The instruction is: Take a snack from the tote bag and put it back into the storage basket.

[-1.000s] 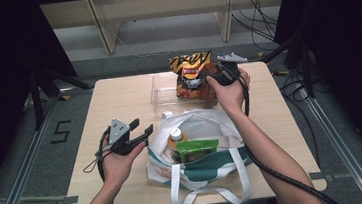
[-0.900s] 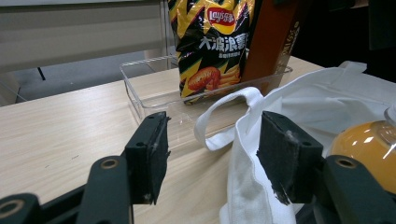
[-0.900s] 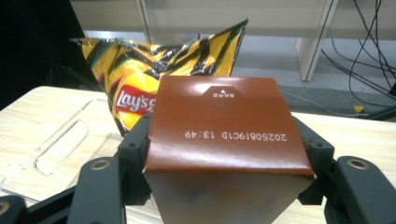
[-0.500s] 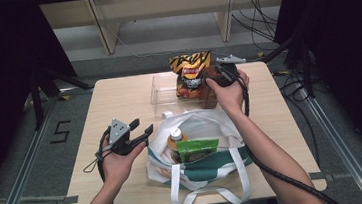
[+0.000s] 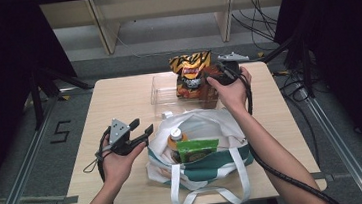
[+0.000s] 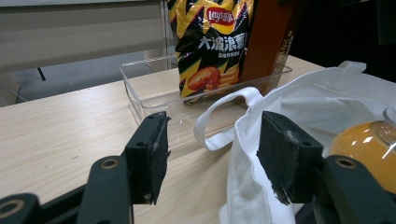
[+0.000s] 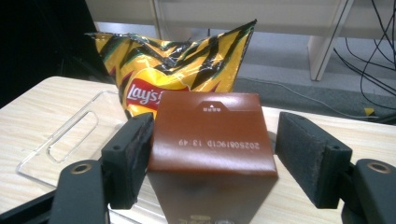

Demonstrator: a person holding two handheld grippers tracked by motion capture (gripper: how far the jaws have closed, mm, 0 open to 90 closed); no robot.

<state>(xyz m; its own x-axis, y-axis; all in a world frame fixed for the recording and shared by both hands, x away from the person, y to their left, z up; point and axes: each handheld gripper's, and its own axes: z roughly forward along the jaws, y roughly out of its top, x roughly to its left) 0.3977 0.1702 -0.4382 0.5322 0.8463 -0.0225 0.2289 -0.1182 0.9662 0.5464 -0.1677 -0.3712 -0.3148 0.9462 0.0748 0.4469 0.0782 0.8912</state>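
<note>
— Judging by how things lay, how far along was the unpacking?

— Partway, I'd say. The chip bag [image 5: 191, 73] and the brown box [image 7: 212, 140] already stood upright in the clear tray [image 5: 163, 91], just above the middle of the high view. The tote bag [image 5: 199, 153], lower centre, had an orange-capped bottle [image 5: 175, 137] and a green packet [image 5: 196, 148] left inside.

— And the right gripper [image 7: 212, 156]?

— Its jaws were spread around the top of the brown box. The left pad seemed to touch the box's edge, while the right pad stood clear, so the box wasn't clamped. Whether it had just been released or was about to be taken, I couldn't tell.

— The left gripper [image 6: 212, 156]?

— Jaws apart, gripping nothing. It hovered just beside the tote's left rim, a white handle loop [image 6: 224, 112] showing between its pads.

— So what remained?

— Probably the bottle and the packet, if both belonged in the tray.
</note>
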